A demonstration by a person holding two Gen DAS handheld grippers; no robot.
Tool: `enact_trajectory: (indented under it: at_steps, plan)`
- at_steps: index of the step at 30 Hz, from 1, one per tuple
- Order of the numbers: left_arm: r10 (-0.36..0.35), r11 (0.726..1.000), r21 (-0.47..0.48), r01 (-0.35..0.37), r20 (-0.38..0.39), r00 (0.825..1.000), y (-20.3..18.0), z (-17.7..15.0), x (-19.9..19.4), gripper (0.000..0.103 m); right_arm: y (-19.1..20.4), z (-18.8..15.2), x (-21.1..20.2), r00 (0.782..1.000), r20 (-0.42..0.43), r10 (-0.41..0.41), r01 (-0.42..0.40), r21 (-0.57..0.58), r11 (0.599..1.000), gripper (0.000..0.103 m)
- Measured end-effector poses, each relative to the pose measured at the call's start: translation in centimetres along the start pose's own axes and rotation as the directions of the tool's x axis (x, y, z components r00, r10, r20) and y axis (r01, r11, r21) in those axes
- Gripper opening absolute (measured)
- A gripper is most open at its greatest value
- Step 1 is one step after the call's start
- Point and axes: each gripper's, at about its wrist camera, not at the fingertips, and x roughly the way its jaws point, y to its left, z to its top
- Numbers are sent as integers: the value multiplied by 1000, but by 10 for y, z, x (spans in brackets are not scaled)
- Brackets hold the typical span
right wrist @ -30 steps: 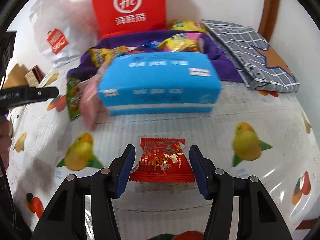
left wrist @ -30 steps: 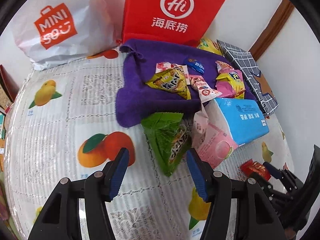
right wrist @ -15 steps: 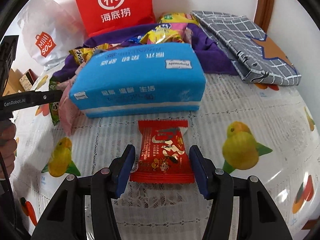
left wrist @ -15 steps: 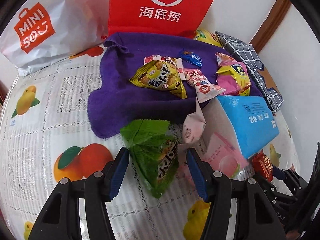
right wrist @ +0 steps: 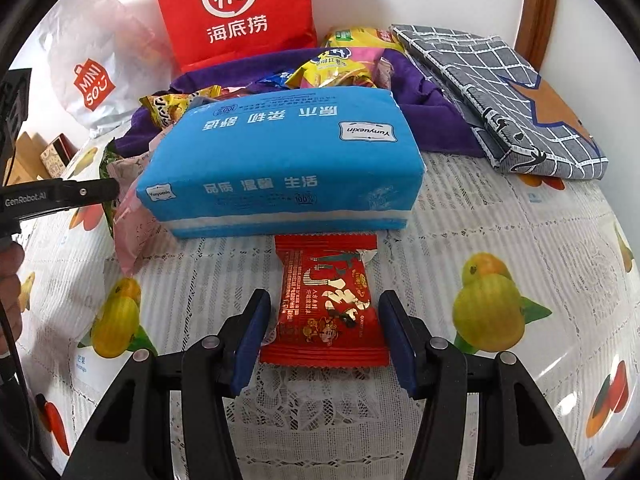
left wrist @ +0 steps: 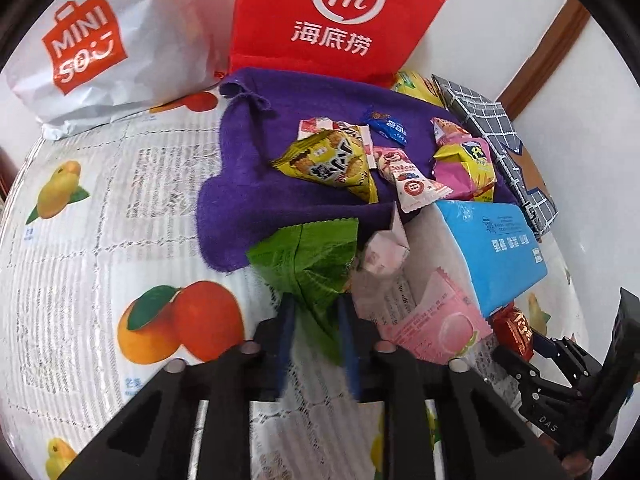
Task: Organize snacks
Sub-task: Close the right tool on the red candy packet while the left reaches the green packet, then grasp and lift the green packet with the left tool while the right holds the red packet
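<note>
Closing on the green snack packet [left wrist: 310, 264], your left gripper [left wrist: 316, 320] has its blue pads drawn in tight against the packet's near, narrow end, which is pinched between them; the pads look blurred in the left wrist view. The packet's wider end fans out beyond the fingertips and overlaps the edge of the purple cloth [left wrist: 248, 184]. Just to its right lies a pink packet [left wrist: 436, 328], partly under the blue tissue pack [left wrist: 496, 248]. Further snacks sit on the cloth beyond, among them a yellow packet [left wrist: 332, 164].

Your right gripper [right wrist: 324, 320] stands part open and holds nothing. The red snack packet [right wrist: 326, 304] lies flat on the fruit-print tablecloth [right wrist: 500, 240] between its two pads, with a clear gap on each side. The packet's far end touches the base of the blue tissue pack [right wrist: 280, 152], and its near end reaches back between the fingers. At the left edge of the right wrist view you can see your other gripper's black arm [right wrist: 60, 196].
</note>
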Motion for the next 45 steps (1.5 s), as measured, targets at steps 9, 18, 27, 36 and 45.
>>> enact_trajectory:
  at_steps: [9,18,27,36,45]
  plan:
    - [-19,1000,-15,19,32,999,11,-10,-18,6,2,-1,-4,1000,-1,-4,4,-3,1000,56]
    - [-36,999,-25,38,69,997,17,-19,-42,5,7,-1,-10,1000,9,-8,8,-12,1000,56]
    - [-29,999,-35,31,74,997,18,-27,-52,5,6,-1,-18,1000,22,-14,14,-11,1000,56]
    - [-31,999,-40,34,80,996,18,-33,-58,5,5,1,-28,999,47,-16,17,-13,1000,56]
    - [-19,998,-53,22,68,998,22,-37,-54,5,4,4,-34,998,61,-10,10,-1,1000,56]
